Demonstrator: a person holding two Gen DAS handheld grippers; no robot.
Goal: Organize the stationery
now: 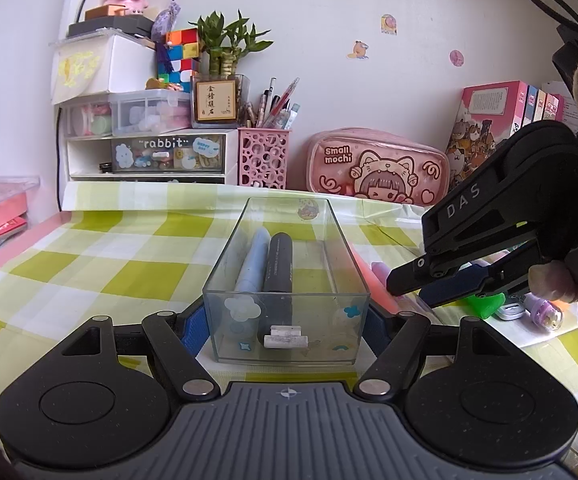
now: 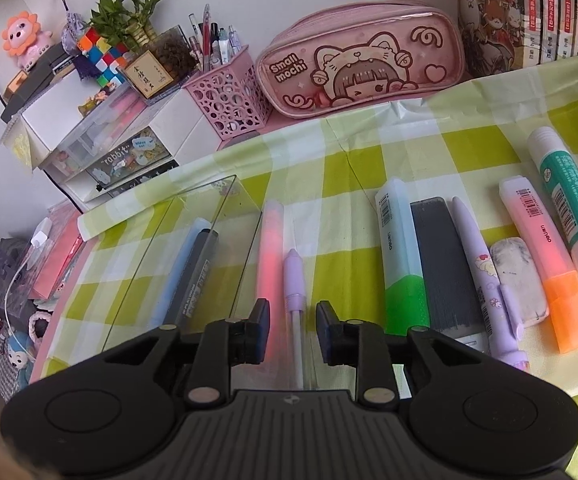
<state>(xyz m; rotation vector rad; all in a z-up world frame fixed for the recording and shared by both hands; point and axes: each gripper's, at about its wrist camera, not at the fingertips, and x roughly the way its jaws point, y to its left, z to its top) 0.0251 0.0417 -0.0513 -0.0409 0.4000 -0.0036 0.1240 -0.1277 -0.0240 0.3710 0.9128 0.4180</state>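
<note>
A clear plastic box (image 1: 331,232) stands on the green checked cloth, and my left gripper (image 1: 285,330) is shut on its near end. A light blue pen (image 1: 251,264) and a black marker (image 1: 277,264) lie inside it. My right gripper (image 2: 292,332) is open, its jaws on either side of a purple pen (image 2: 295,276) lying just right of a pink pen (image 2: 269,252). The right gripper (image 1: 421,286) shows low beside the box in the left wrist view. The box (image 2: 225,240) shows at left in the right wrist view.
Right of the purple pen lie a green highlighter (image 2: 399,248), a grey case (image 2: 445,264), a lilac pen (image 2: 485,276), an eraser (image 2: 519,280), an orange highlighter (image 2: 545,260) and a glue stick (image 2: 569,200). A pink pencil case (image 2: 361,60), pen holder (image 2: 229,100) and drawer unit (image 1: 149,152) stand behind.
</note>
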